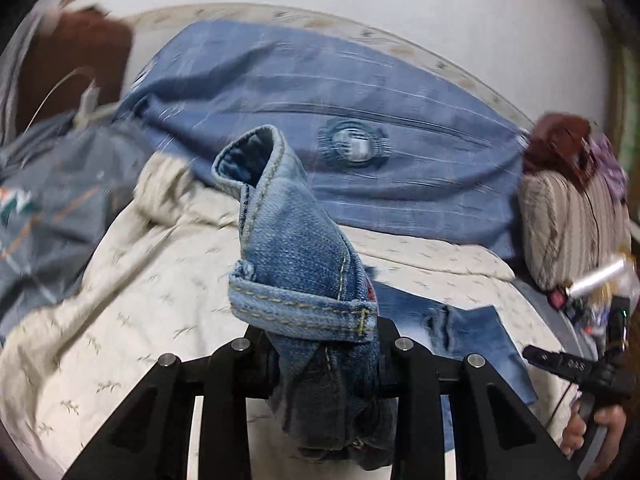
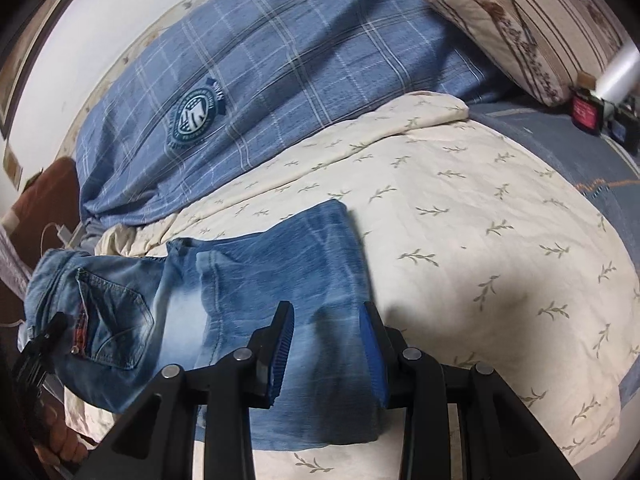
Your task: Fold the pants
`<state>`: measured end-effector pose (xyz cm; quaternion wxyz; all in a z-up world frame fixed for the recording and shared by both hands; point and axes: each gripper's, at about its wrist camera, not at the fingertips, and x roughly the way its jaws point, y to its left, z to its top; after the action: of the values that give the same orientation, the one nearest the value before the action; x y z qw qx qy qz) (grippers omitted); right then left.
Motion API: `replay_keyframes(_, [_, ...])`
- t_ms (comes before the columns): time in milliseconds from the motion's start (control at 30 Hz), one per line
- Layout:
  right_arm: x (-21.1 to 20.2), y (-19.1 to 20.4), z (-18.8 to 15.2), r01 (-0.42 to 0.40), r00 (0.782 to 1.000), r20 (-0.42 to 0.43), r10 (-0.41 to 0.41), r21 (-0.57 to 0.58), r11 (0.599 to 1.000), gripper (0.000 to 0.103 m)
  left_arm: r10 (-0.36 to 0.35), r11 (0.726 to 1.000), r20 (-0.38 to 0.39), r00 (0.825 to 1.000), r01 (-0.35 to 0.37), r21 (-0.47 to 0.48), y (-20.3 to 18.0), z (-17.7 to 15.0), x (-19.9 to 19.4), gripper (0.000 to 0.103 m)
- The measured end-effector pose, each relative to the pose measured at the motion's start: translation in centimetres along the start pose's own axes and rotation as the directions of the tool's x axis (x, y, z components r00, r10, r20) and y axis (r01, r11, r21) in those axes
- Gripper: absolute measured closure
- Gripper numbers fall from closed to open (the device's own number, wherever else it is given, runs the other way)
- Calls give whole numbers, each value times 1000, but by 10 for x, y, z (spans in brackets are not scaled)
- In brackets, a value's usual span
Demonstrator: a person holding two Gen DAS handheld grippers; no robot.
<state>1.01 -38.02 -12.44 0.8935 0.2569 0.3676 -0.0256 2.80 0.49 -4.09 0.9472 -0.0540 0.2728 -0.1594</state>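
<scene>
With our left gripper (image 1: 320, 364) pinching the faded blue denim pants' (image 2: 256, 280) waistband and our right gripper (image 2: 326, 344) clamping the leg on the cream leaf-print bed (image 2: 480, 240), we judged the fold underway, needing the waistband carried over.

My blue denim jeans (image 2: 256, 280) are lying on the cream leaf-print sheet (image 2: 480, 240), with the blue plaid duvet (image 2: 280, 60) lying behind them.
</scene>
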Motion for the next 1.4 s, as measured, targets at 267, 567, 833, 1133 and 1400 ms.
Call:
replay_keyframes(267, [-2,-8,2,-73,997,-7,74,47,996,66,-34,978,-38,999,41,205,-85,-10,9,69])
replay_keyframes(567, [-13,-49,16,-88,996,49,80,209,974,65,-61,928,-168,984,117,354,-169,-51,58,70])
replay_keyframes(833, [-15,-77,20,-163,987,55,154,316,935,66,-129,889,-187,974,197,413,-205,-53,62,40])
replay_keyframes(1133, [-20,-54,20,-343,939,88,332,263,902,41,-178,897,-133,975,217,386,-166,-18,19,37])
replay_keyframes(1400, [4,-31,18,-448,886,8,464,279,849,38,-174,970,-63,983,182,160,-64,15,14,24])
